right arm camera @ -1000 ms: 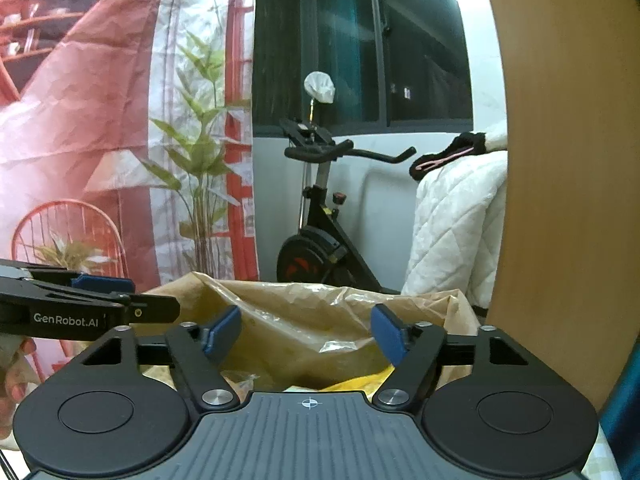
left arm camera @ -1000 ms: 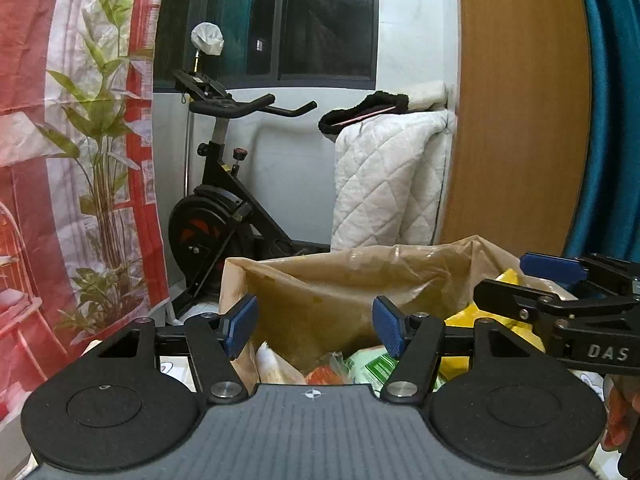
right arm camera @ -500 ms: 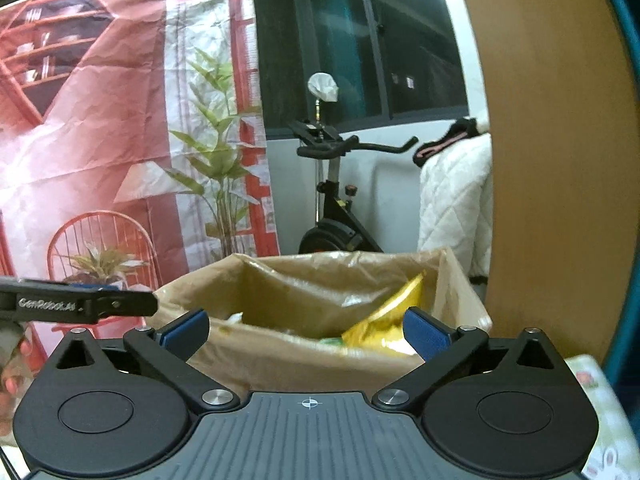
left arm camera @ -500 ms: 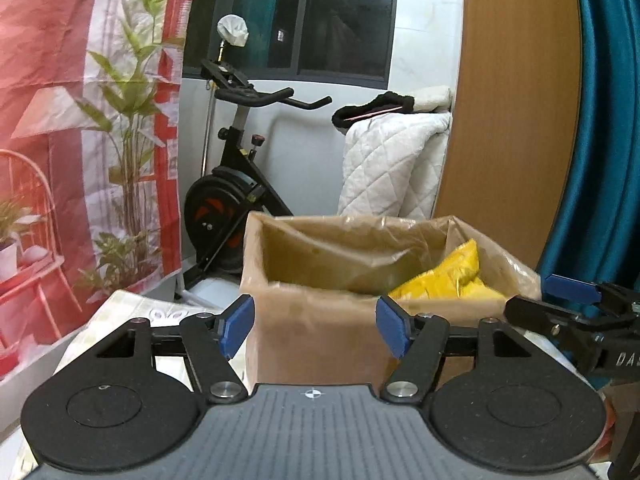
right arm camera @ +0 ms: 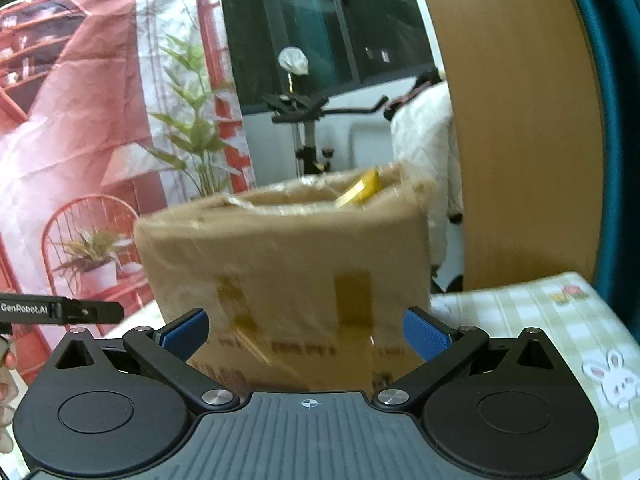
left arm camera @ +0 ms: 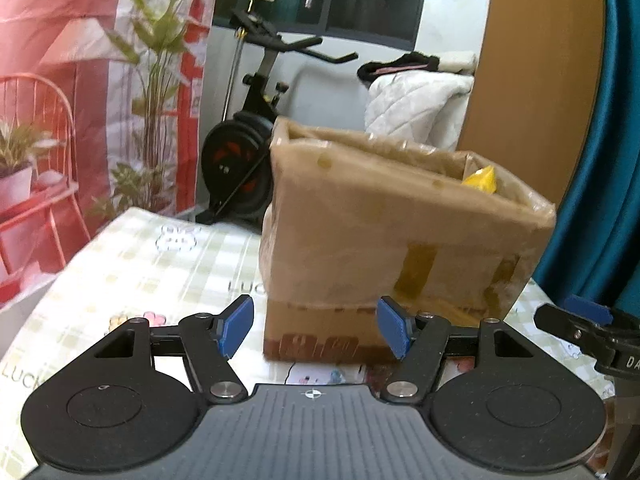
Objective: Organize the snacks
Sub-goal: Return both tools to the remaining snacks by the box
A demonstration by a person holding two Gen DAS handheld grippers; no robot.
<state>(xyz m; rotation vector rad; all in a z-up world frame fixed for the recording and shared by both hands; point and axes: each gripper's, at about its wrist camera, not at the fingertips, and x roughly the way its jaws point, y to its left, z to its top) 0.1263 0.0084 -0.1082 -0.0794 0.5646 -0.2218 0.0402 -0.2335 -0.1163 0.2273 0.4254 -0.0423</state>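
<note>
A brown cardboard box [left arm camera: 400, 240] wrapped in clear film stands on the checked tablecloth [left arm camera: 140, 264]. The tip of a yellow snack bag [left arm camera: 480, 179] pokes above its rim. My left gripper [left arm camera: 315, 330] is open and empty, low in front of the box's side. A finger of my right gripper [left arm camera: 576, 322] shows at the right edge. In the right wrist view my right gripper [right arm camera: 304, 334] stands wide open and empty, close before the box [right arm camera: 288, 248] and yellow bag [right arm camera: 360, 190]. A left gripper finger [right arm camera: 80, 312] shows at the left edge.
Behind the table stand an exercise bike [left arm camera: 248, 152], a white quilted blanket [left arm camera: 412, 108] and a red printed backdrop [left arm camera: 60, 80]. A wooden panel [left arm camera: 532, 80] and a teal curtain [left arm camera: 600, 200] close off the right side. Tablecloth [right arm camera: 540, 312] lies bare right of the box.
Both grippers drew back and sank from over the box's opening to in front of its side. The right gripper's jaws spread wide. The snacks inside dropped from view, except the yellow bag.
</note>
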